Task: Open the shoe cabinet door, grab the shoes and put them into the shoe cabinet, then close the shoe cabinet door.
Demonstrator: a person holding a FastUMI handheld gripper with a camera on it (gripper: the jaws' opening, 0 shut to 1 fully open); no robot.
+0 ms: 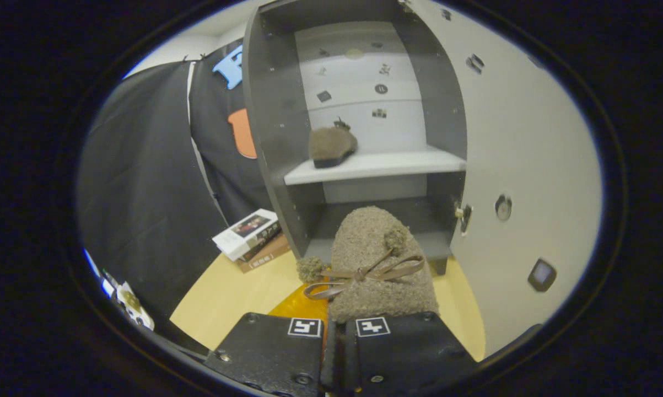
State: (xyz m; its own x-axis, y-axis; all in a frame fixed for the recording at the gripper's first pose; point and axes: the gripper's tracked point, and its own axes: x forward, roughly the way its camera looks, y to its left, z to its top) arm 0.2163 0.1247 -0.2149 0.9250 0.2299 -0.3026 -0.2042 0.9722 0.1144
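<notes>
My tongs (339,331) clamped on a fuzzy shoe (378,264), held before the open cabinet (276,138); its mate (331,146) rests on the shelf (386,165).

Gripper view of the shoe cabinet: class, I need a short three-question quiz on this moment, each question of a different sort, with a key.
1. True or false: the cabinet door is shut.
2. Where does the shoe already in the cabinet sit? A) on the white shelf B) on the cabinet's bottom board C) on the books
3. Fill in: the gripper has its fingers closed on a fuzzy shoe with a ____ tied on top.

Key
1. False: the door stands open beside the cabinet.
2. A: the shelved shoe rests on the white shelf.
3. Bow: the held shoe carries a ribbon bow and sticks out just ahead of the fingers.
</notes>
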